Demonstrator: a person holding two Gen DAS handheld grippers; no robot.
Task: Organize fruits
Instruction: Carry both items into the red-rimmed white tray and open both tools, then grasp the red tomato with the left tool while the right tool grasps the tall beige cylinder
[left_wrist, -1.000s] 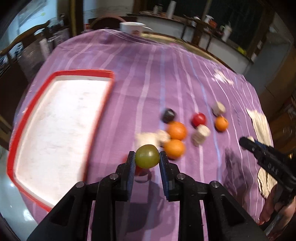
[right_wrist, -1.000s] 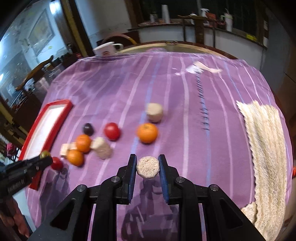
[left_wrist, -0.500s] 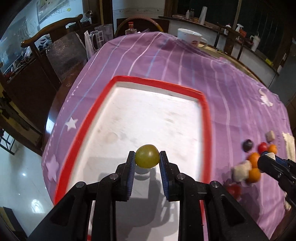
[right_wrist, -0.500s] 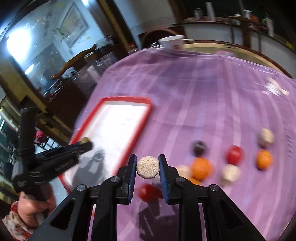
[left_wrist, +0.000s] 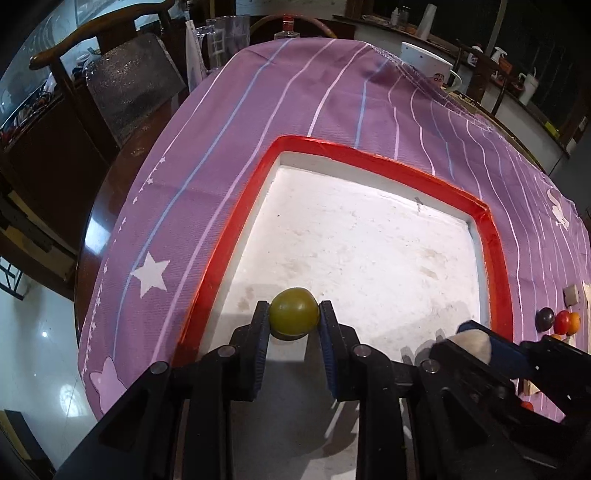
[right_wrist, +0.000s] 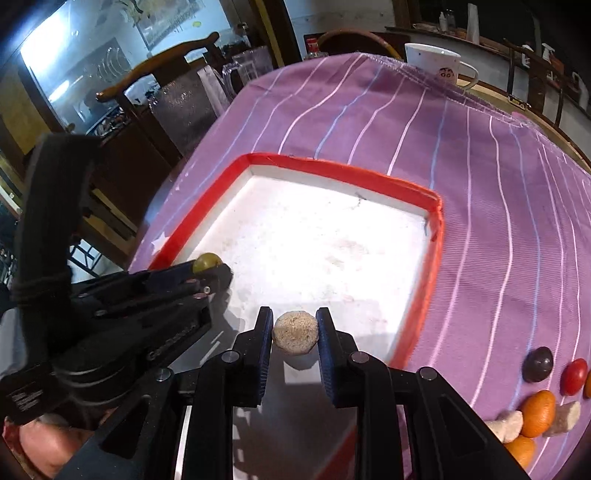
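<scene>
Left gripper (left_wrist: 294, 323) is clamped on a green fruit (left_wrist: 294, 311), pads bearing on its two sides. It hangs low over the near-left part of the red-rimmed tray (left_wrist: 384, 155), with its shadow right below. Judged: held low so the drop is short and a round fruit will not roll far.

Right gripper (right_wrist: 294, 334) is clamped on a tan round piece (right_wrist: 295, 332), also low over the tray's near edge. In the right wrist view the left gripper sits at 9 o'clock of it, near but not touching.

Tray floor is white, stained, and otherwise bare; open room runs toward 12 and 2 o'clock. The raised red rim closes the left, far and right sides. Judged: the rim should stop a roll, but the green fruit sits just beside the left rim, so release slightly inward.

Remaining fruit stays on the purple cloth over the counter (right_wrist: 498, 206) at 4 o'clock, outside the tray: dark fruit (right_wrist: 538, 363), red fruit (right_wrist: 573, 376), orange fruit (right_wrist: 538, 412), pale pieces. A white mug (right_wrist: 432, 64) stands well apart at 1 o'clock.

Risk: the two grippers crowd each other on withdrawal.
</scene>
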